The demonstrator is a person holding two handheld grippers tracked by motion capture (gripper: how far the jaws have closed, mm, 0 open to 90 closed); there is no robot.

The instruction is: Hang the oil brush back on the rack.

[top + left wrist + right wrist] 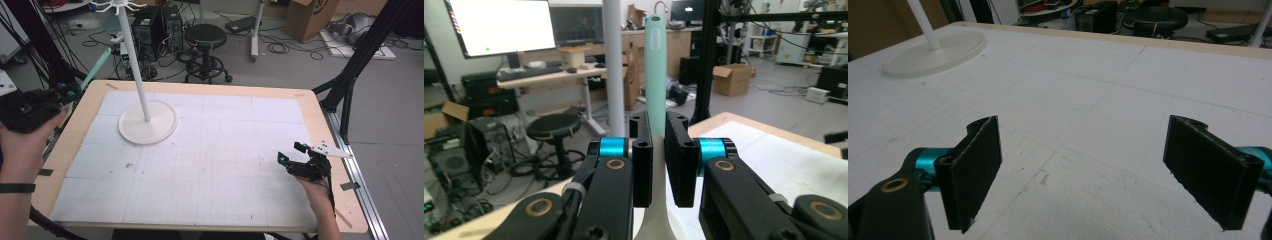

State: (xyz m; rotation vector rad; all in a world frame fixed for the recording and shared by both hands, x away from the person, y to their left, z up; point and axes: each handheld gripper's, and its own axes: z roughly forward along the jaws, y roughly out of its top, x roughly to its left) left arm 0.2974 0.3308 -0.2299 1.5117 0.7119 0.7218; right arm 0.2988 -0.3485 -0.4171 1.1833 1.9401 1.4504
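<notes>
The left hand-held gripper (658, 165) pinches the mint tool (655, 75), which points straight ahead beside the stand (614, 65); the right hand-held gripper (1083, 170) is wide open, empty.

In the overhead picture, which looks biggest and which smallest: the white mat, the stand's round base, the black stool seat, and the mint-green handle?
Largest to smallest:
1. White mat
2. Round base
3. Stool seat, though it sits farther off, so this is unsure
4. Mint-green handle, partly hidden in the left gripper
</notes>
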